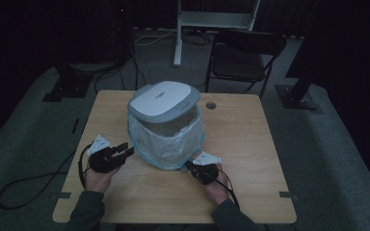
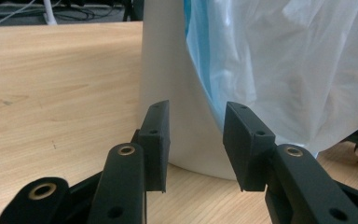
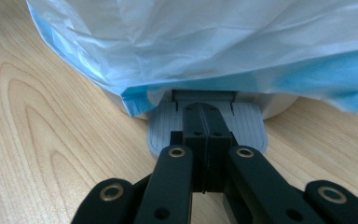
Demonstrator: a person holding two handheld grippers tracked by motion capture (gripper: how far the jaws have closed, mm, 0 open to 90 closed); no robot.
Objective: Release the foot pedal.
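Note:
A white pedal bin (image 1: 166, 144) stands in the middle of the wooden table (image 1: 245, 144), its lid (image 1: 164, 98) tilted up. A pale blue plastic bag (image 1: 173, 137) lines it and hangs over its sides. My left gripper (image 1: 125, 150) rests low at the bin's left side, open, with nothing between the jaws. In the left gripper view the left gripper (image 2: 196, 123) faces the bin wall (image 2: 168, 70) and the bag (image 2: 279, 60). My right gripper (image 1: 191, 166) is shut at the bin's front. In the right gripper view its tips (image 3: 203, 109) lie on the grey ribbed pedal (image 3: 251, 128) under the bag (image 3: 205, 42).
A dark folding chair (image 1: 243, 57) and a white stand (image 1: 212, 19) are on the floor beyond the table. A cable (image 1: 29, 183) loops on the floor at the left. A small round hole (image 1: 211, 105) sits in the tabletop behind the bin.

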